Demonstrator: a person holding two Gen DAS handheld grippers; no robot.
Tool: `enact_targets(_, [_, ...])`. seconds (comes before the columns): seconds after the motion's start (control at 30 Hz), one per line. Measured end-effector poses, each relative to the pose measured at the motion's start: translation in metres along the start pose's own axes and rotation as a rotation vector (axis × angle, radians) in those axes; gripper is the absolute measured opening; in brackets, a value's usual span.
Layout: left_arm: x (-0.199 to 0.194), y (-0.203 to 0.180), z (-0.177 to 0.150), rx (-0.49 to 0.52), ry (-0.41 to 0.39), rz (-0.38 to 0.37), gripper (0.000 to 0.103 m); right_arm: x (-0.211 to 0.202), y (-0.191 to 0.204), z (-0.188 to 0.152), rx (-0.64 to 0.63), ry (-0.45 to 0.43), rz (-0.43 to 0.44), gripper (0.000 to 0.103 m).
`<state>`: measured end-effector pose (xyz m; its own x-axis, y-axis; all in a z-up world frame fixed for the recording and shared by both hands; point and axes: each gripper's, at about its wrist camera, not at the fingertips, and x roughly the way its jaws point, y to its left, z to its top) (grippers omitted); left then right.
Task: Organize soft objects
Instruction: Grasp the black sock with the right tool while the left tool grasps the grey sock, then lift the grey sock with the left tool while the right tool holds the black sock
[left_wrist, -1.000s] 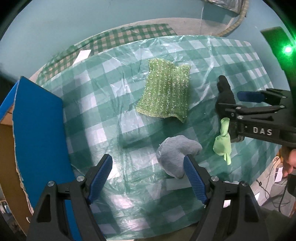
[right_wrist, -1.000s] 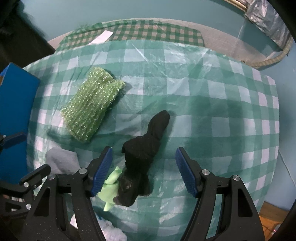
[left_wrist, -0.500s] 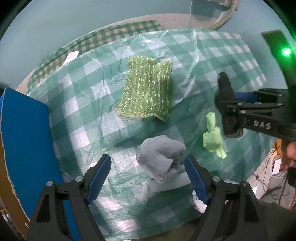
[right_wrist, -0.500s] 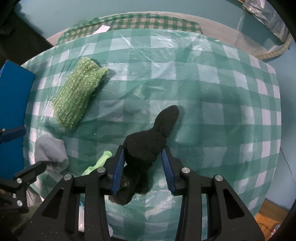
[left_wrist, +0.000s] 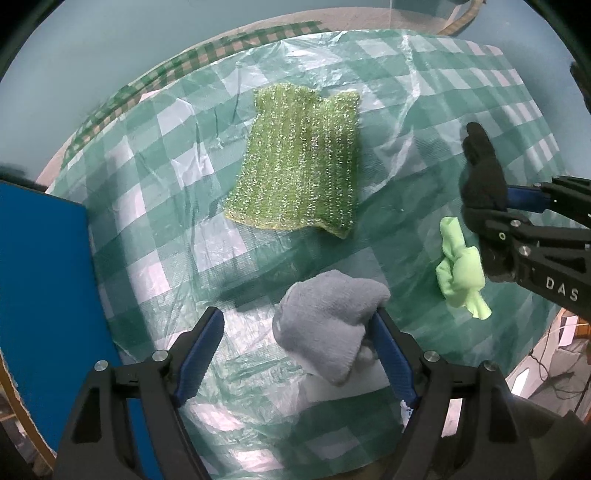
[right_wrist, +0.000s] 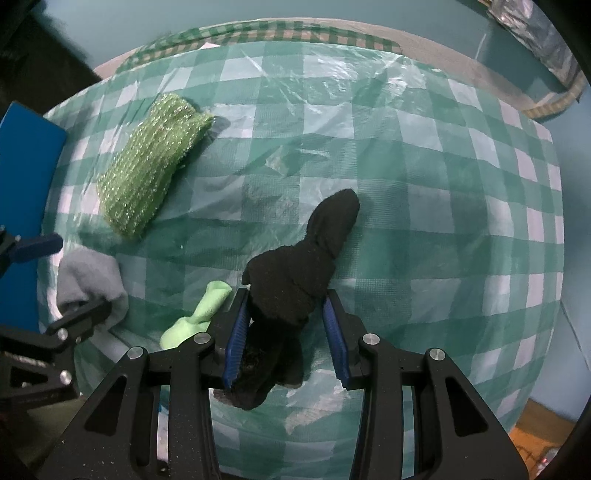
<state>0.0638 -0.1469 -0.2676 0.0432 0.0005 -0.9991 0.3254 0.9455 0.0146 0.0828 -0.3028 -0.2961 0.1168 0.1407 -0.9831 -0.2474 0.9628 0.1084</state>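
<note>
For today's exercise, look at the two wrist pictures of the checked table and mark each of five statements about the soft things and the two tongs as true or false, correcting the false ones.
1. The right tongs are shut on the black sock. True.
2. The left tongs are clamped tight on the grey sock. False: they stand wide open, with the sock between the pads, against one side only.
3. The sparkly green cloth lies flat on the table cover, touched by neither tongs. True.
4. The light green cloth is gripped together with the black sock. False: it lies on the table cover beside the right tongs.
5. The blue board lies on top of the sparkly green cloth. False: it stands apart at the table's edge.
</note>
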Motion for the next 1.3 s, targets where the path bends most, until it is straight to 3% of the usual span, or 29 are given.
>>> enact_targets(0.07, [-0.001,-0.002,0.001,0.004,-0.006,-0.006,0.065,-0.002,0.003,-0.003,-0.023,-0.005,-0.004,0.031])
enact_targets(0.17, [-0.002,-0.005,0.002,0.030,-0.015,-0.014,0.044,-0.005,0.009,-0.008,-0.060,-0.010,-0.011,0.031])
enact_targets(0.3, [-0.006,-0.011,0.002,0.060,-0.040,0.016,0.031,-0.010,0.012,-0.009,-0.066,-0.016,0.003,0.031])
enact_targets(0.73, [-0.023,0.002,-0.010,0.034,-0.070,0.023,0.027,-0.043,0.015,-0.012,-0.096,-0.039,0.004,0.031])
enact_targets(1.3, [-0.099,0.024,-0.027,-0.007,-0.187,0.018,0.027,-0.098,0.048,-0.011,-0.218,-0.084,-0.023,0.031])
